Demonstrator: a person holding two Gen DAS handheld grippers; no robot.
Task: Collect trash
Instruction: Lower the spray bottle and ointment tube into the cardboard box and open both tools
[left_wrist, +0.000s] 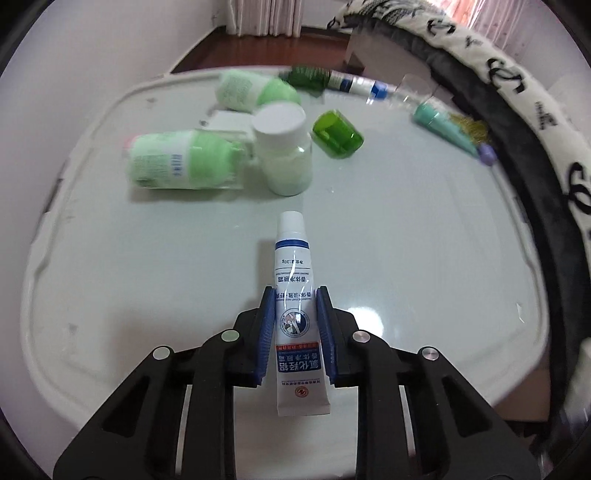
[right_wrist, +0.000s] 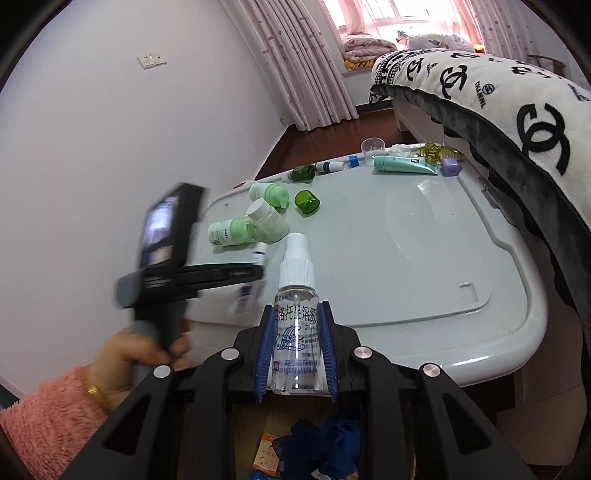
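The tube (left_wrist: 295, 314) sits clamped between the left claw's (left_wrist: 296, 295) blue pads, cap pointing away over the white lid (left_wrist: 424, 258). Just beyond the cap stand a white-capped bottle (left_wrist: 284, 151) and green bottles (left_wrist: 181, 162). The right claw (right_wrist: 297, 314) grips a clear spray bottle (right_wrist: 297, 325), nozzle forward, near the lid's (right_wrist: 406, 266) edge.

The left tool (right_wrist: 258, 271) is motion-blurred, hiding most of its white tube (right_wrist: 246, 295).
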